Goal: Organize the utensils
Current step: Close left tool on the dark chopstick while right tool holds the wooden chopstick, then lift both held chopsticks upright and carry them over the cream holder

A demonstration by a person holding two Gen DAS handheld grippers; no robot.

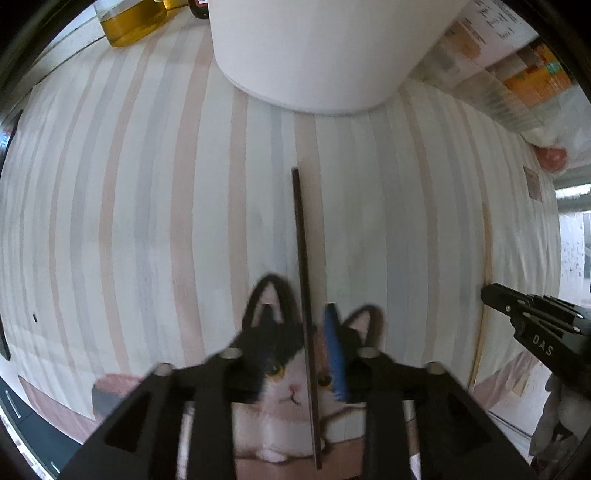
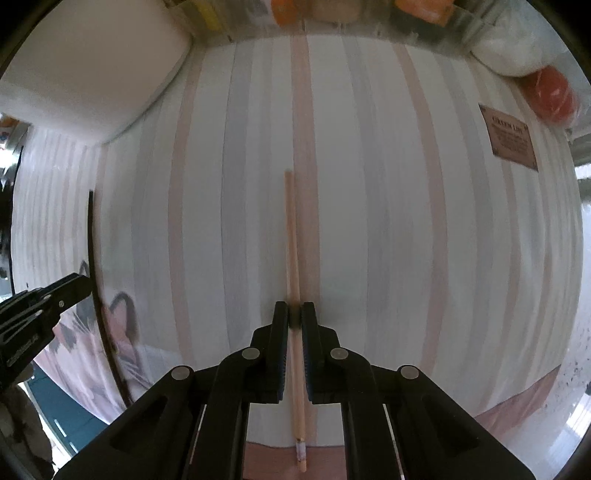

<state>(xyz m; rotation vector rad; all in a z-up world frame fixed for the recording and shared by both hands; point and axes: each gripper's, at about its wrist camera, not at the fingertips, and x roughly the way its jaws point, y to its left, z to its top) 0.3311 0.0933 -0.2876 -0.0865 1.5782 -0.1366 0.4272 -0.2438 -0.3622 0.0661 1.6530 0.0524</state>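
Note:
A black chopstick (image 1: 303,280) lies lengthwise on the striped cloth (image 1: 147,206), running between the fingers of my left gripper (image 1: 301,314). The jaws stand apart around it, open. In the right wrist view my right gripper (image 2: 294,314) is shut on a light wooden chopstick (image 2: 291,236) that points straight ahead over the striped cloth (image 2: 406,221). The black chopstick (image 2: 96,266) and the left gripper (image 2: 59,291) show at the left edge of that view. The right gripper (image 1: 517,310) shows at the right edge of the left wrist view.
A large white container (image 1: 314,51) stands ahead on the cloth, also in the right wrist view (image 2: 85,66). A bottle of yellow oil (image 1: 129,22) stands at the back left. Packets and a red item (image 2: 550,96) lie at the back right. A cat picture (image 1: 280,387) marks the cloth's near edge.

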